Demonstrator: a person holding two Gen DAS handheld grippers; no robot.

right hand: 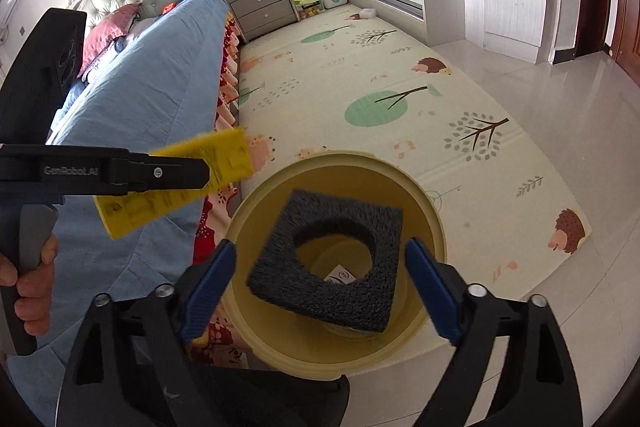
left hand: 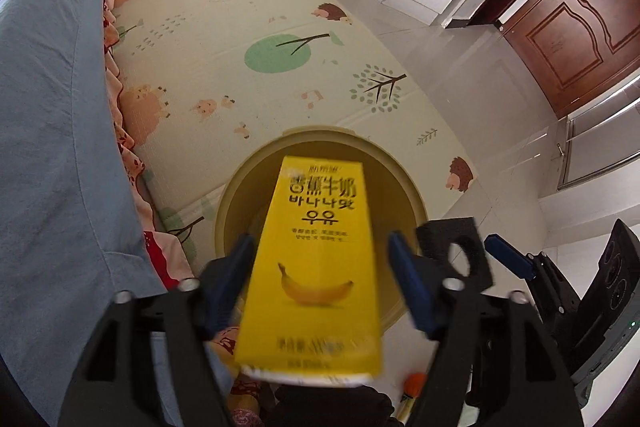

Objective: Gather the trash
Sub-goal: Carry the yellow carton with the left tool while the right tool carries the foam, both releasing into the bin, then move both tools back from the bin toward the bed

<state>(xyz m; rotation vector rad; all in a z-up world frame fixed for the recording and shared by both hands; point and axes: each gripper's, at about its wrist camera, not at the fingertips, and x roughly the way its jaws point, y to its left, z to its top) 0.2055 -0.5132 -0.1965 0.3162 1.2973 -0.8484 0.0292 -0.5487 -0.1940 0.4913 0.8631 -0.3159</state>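
Bedroom floor fills my left wrist view: a play mat (left hand: 224, 39) printed with trees lies beside the blue-covered bed (left hand: 52, 131), and a cream bin (left hand: 404, 183) stands on the mat's near end, right under my tools, which I judge is so anything let go drops in. My left gripper (left hand: 324, 287) stands wide; the yellow banana-milk carton (left hand: 316, 267) sits between the blue fingers (left hand: 412, 291) with gaps on both sides, blurred, released over the bin mouth.

From the right wrist view, my right gripper (right hand: 320, 295) is also spread wide above the same bin (right hand: 432, 211). A black foam square (right hand: 332, 259) with a round hole hangs between its fingers untouched, over the opening. A scrap already lies at the bin's bottom.
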